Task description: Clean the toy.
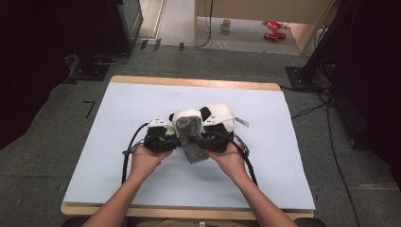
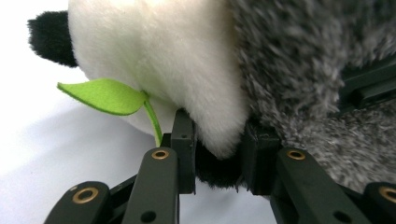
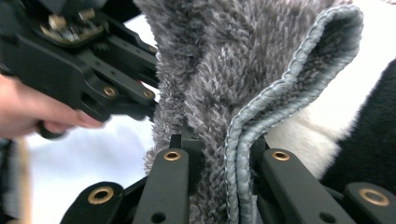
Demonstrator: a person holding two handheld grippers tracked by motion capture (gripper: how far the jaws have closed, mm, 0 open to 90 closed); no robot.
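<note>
A table (image 1: 142, 81) with a wooden rim carries a pale blue-white sheet (image 1: 118, 156) over nearly its whole top. It stands on grey carpet (image 1: 42, 142); dark equipment flanks both sides, cables (image 1: 331, 142) trail across the floor at the right, and farther back lie one mug (image 1: 226, 24) and a few red cans (image 1: 273, 29) on a lighter floor.

On the sheet there is one panda plush (image 1: 215, 116), white with black ears, lying near the middle of the table, and one grey fuzzy cloth (image 1: 191, 137) draped against it. One green felt leaf (image 2: 105, 95) sticks out from the plush.

Two hands come in from the bottom, each with one gripper. The left gripper (image 1: 161, 140) has its fingers (image 2: 184, 140) pinching the plush's white fur and the dark patch below it. The right gripper (image 1: 215, 140) has its fingers (image 3: 189, 149) clamped on a fold of the grey cloth, stitched hem between them.
</note>
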